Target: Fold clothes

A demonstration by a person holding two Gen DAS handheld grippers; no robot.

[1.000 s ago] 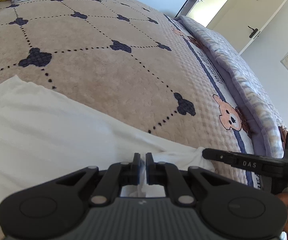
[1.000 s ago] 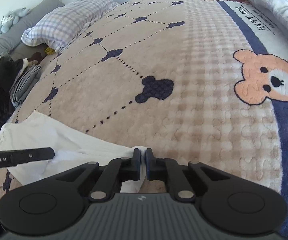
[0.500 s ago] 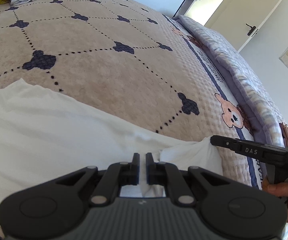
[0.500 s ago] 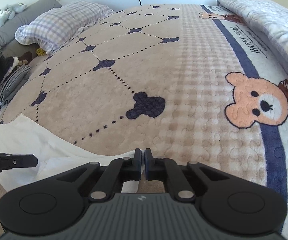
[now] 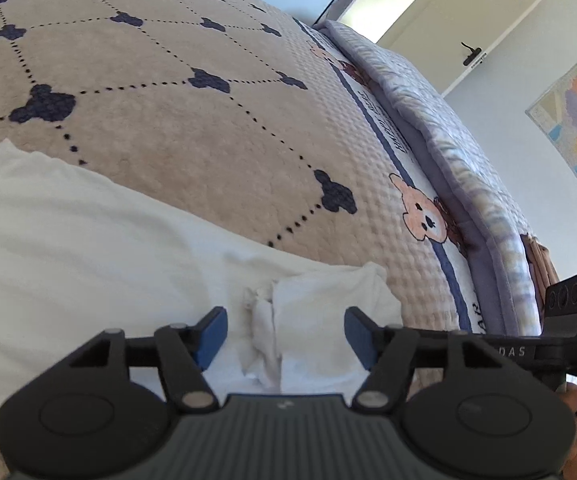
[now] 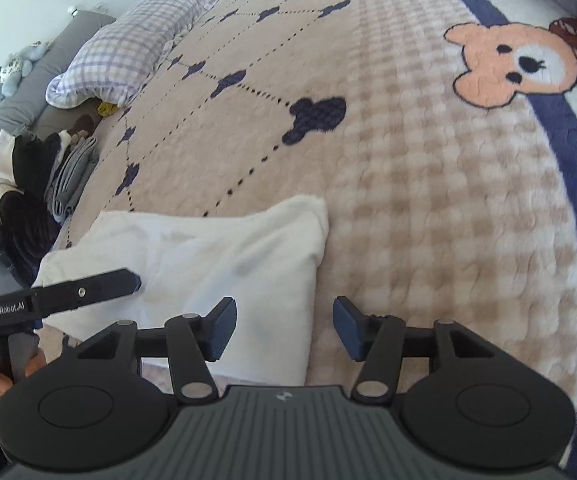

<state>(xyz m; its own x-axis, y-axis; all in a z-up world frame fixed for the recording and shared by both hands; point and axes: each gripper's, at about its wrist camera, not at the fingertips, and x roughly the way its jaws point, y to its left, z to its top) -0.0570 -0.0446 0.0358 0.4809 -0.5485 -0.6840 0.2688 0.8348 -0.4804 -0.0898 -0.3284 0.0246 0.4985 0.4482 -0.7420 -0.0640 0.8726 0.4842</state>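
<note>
A white garment (image 5: 88, 264) lies spread on the beige patterned bedspread (image 5: 192, 128). In the left wrist view its bunched edge (image 5: 266, 320) sits between my left gripper's (image 5: 284, 332) blue pads, which stand apart and are opening, touching no cloth. The right wrist view shows the garment's corner (image 6: 224, 256) lying flat; my right gripper (image 6: 284, 326) hovers over its right edge, jaws opening, pads clear of the fabric. The other gripper's finger (image 6: 84, 292) reaches over the cloth at the left.
A checked pillow (image 6: 128, 52) and a heap of dark and grey clothes (image 6: 48, 184) lie at the bed's far left. A folded lilac quilt (image 5: 448, 152) runs along the right side. A door (image 5: 480, 20) and a wall map (image 5: 572, 120) stand beyond.
Both grippers were shut on the white garment's edge and have now opened, releasing it. The cloth has settled flat on the bedspread; the right gripper shifted slightly and rolled.
</note>
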